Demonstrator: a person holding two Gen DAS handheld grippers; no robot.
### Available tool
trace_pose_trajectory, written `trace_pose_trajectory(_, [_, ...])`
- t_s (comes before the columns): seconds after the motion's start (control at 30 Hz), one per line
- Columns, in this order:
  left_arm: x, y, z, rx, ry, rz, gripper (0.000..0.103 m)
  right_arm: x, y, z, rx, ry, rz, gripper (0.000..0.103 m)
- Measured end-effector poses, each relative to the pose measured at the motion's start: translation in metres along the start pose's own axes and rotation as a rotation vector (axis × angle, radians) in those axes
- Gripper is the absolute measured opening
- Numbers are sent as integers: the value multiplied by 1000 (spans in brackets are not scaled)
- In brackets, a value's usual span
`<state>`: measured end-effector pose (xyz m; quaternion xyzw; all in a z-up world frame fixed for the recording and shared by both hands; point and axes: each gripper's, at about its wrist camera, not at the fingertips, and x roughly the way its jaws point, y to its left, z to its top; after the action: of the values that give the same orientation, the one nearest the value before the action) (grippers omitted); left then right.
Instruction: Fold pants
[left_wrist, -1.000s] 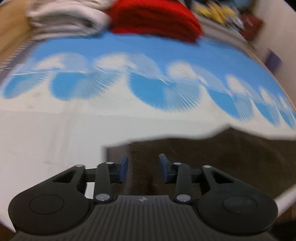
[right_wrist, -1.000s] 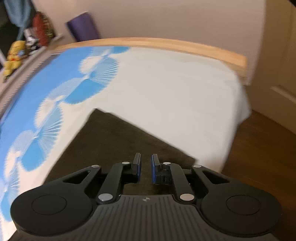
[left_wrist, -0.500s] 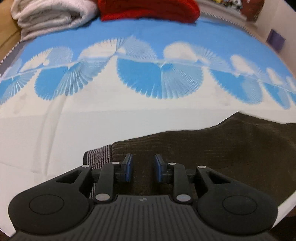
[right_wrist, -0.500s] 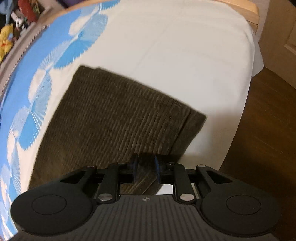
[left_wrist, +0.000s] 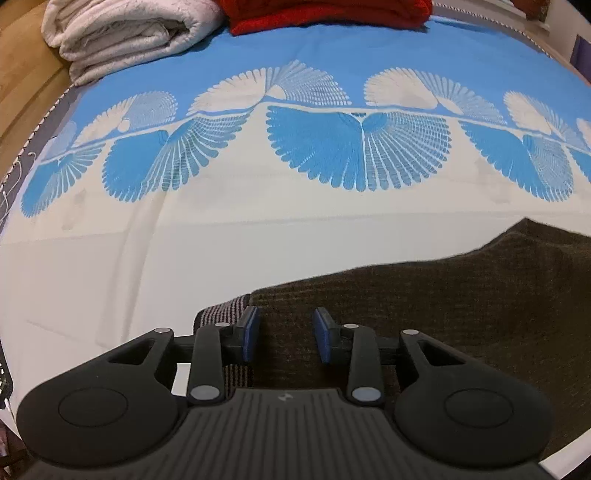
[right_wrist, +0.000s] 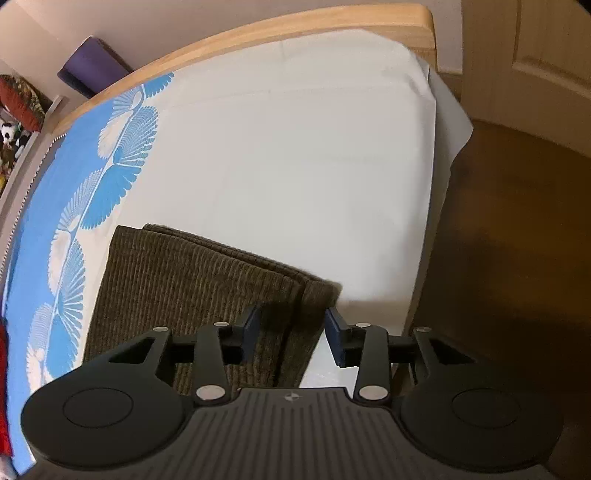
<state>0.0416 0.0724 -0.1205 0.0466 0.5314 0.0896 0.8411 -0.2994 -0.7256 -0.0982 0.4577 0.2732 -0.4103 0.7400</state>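
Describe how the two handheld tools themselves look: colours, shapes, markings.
The left tool and right tool look identical: matte black bodies with a ribbed centre panel bearing a small round logo, flanked by two rounded lobes with circular recesses. Black linkage arms carry silver rivets, and each finger ends in a flat blue pad. No cables or sleeves show.

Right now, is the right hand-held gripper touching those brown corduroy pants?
Cannot tell. In the right wrist view the right hand-held gripper is open over the brown corduroy pants, but no contact or gap shows plainly.
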Motion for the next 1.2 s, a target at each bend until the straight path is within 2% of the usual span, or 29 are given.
trace_pose_trajectory(0.13, [-4, -3, -2, 19, -4, -8, 40, 7, 4, -3, 13, 22, 26, 49])
trace_pose_trajectory(0.3, [-4, 0, -4, 15, -6, -12, 41, 19, 7, -6, 20, 49, -39, 50])
trace_pose_trajectory(0.4, [-3, 0, -4, 17, -3, -9, 41, 21, 10, -6, 12, 45, -44, 51])
trace_pose_trajectory(0.47, [-3, -1, -4, 21, -3, -12, 41, 20, 13, -8, -7, 39, -49, 45])
trace_pose_trajectory(0.53, [-4, -3, -4, 25, -4, -15, 41, 18, 14, -9, -18, 27, -50, 21])
trace_pose_trajectory(0.63, [-5, -4, -4, 30, -7, -17, 41, 8, 17, -9, -30, -3, -32, 14])
trace_pose_trajectory(0.83, [-11, -4, -3, 25, -22, -20, 42, -21, 38, -15, -84, -98, -4, 12])
trace_pose_trajectory(0.97, [-19, -2, -3, 16, -36, -20, 43, -59, 81, -32, -203, -216, 60, 11])
trace_pose_trajectory(1.03, [-23, -2, -4, 14, -43, -22, 43, -80, 114, -52, -303, -294, 111, 6])
trace_pose_trajectory(1.1, [-27, -1, -5, 17, -48, -22, 43, -102, 149, -80, -425, -369, 172, 5])
trace_pose_trajectory(1.2, [-30, 1, -10, 28, -49, -16, 43, -139, 202, -147, -671, -479, 330, 5])
